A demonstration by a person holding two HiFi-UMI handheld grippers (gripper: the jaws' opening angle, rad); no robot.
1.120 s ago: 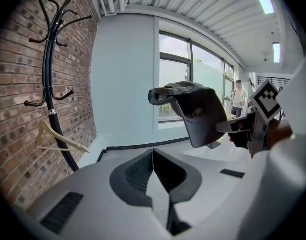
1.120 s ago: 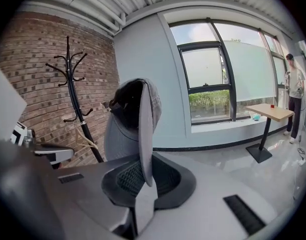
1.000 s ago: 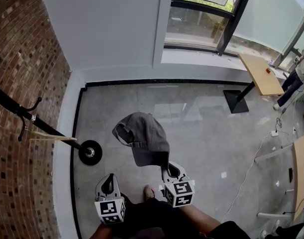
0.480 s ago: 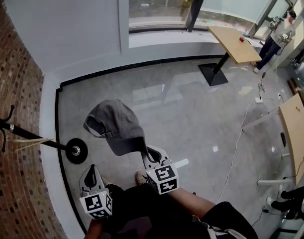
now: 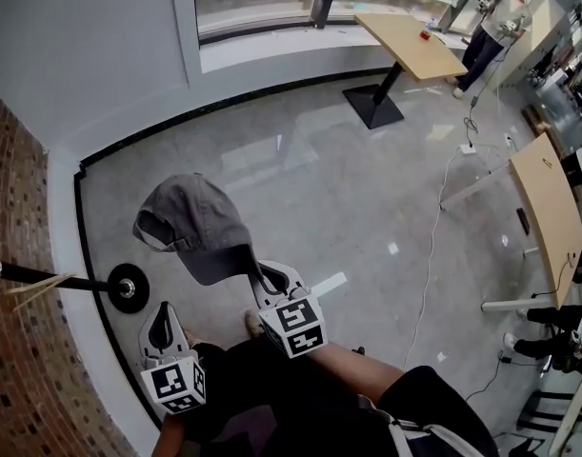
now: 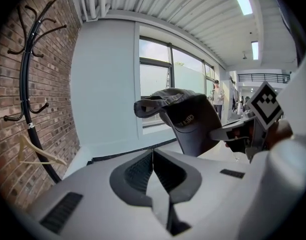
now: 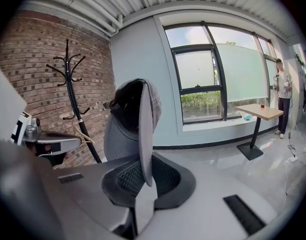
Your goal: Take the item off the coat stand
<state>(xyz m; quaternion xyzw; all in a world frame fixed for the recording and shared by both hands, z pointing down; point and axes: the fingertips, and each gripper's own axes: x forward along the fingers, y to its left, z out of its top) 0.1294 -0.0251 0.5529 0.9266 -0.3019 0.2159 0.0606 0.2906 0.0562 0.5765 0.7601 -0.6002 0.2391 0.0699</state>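
A grey cap (image 5: 190, 225) hangs in the air by its brim, clear of the black coat stand (image 5: 127, 288), whose pole runs off to the left. My right gripper (image 5: 259, 276) is shut on the brim; in the right gripper view the brim (image 7: 145, 129) stands on edge between the pads of that gripper (image 7: 142, 173). My left gripper (image 5: 161, 333) sits lower left of the cap, shut and holding nothing (image 6: 153, 153). The left gripper view has the cap (image 6: 189, 120) to its right and the coat stand (image 6: 26, 84) against the brick wall.
A wooden hanger (image 5: 33, 288) stays on the stand. A pedestal table (image 5: 410, 46) stands by the window with a person (image 5: 495, 22) beside it. Another table (image 5: 548, 208) is at the right. A white cable (image 5: 429, 255) runs over the grey floor.
The head view has swung right, so the stand and brick wall slid to the left edge. The cap stays clamped in my right gripper, and both grippers keep their places beside each other.
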